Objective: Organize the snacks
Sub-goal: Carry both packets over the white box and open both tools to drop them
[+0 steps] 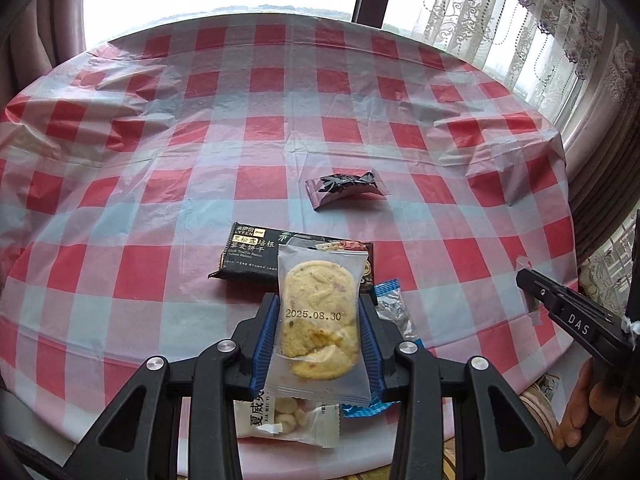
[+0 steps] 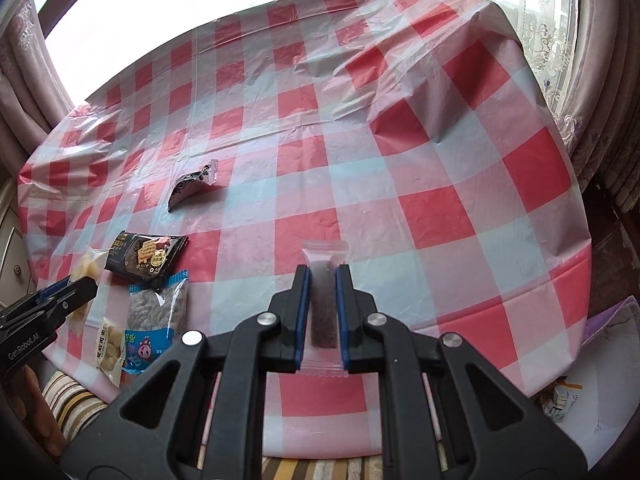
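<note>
Clear-wrapped biscuit (image 1: 318, 320) clamped in left gripper (image 1: 318, 316); dark snack stick (image 2: 323, 312) clamped in right gripper (image 2: 323, 312). Grouped lower left: three packets; pink-black packet (image 2: 194, 186) outstanding.

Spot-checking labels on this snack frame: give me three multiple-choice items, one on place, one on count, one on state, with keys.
1. Where does the small dark candy wrapper lie?
A. alone, farther out on the tablecloth than the other packets
B. under the seed bag
C. in the right claw

2. How many packets are held off the cloth by claws?
A. none
B. one
C. two

3. What is the state of the left claw?
A. open and empty
B. shut on the cookie packet
C. out of view

Key:
1 A, it lies apart, beyond the black cracker packet.
2 C, the left claw grips the cookie packet and the right claw grips a thin clear stick packet.
3 B, both pads press the packet's sides.
</note>
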`<action>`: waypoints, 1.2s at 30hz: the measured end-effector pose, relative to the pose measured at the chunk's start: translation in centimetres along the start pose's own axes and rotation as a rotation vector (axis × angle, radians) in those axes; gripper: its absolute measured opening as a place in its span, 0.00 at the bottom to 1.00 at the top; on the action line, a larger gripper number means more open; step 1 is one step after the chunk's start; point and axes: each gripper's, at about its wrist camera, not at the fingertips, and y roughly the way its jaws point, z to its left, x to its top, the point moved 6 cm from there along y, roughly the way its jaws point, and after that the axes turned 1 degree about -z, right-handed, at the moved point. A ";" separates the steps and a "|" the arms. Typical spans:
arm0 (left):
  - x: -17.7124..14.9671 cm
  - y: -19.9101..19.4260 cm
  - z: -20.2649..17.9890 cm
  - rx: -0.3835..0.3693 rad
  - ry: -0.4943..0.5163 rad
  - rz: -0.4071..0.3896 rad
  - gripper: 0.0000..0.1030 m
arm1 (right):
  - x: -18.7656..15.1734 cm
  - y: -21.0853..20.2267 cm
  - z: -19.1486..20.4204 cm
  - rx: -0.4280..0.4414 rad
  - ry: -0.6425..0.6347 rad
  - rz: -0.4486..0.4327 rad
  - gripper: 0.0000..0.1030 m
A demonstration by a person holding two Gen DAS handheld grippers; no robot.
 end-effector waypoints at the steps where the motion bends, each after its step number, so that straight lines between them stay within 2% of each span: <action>1: 0.0 0.0 -0.6 -0.007 0.010 0.002 0.39 | -0.2 -0.4 -0.6 -0.005 0.007 -0.003 0.15; 21: -3.2 0.2 -16.7 -0.179 0.273 0.074 0.39 | -5.0 -6.2 -13.6 -0.117 0.179 -0.026 0.15; 36: -9.4 -0.6 -28.7 -0.322 0.508 0.189 0.39 | -9.8 -9.8 -22.5 -0.210 0.312 -0.028 0.15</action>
